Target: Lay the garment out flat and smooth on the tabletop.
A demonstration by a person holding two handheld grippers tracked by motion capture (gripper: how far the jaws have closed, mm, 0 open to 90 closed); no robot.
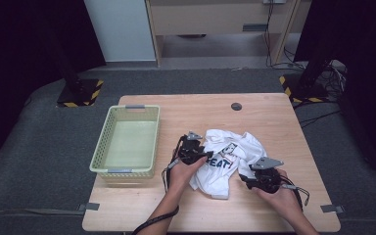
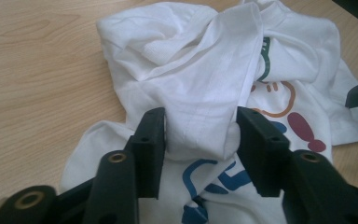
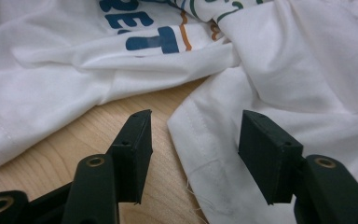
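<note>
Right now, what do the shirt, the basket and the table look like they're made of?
Shirt: soft white knit fabric, probably cotton; it creases and bunches, with a stitched hem and matte coloured print.
Basket: pale green moulded plastic by the look, its walls a regular perforated grid, slightly glossy.
Table: light wood or wood-look laminate; grain lines show, smooth finish. Which one I cannot tell.

Wooden table (image 1: 274, 122), grey carpet floor (image 1: 39, 147), black curtains (image 1: 24, 39)
</note>
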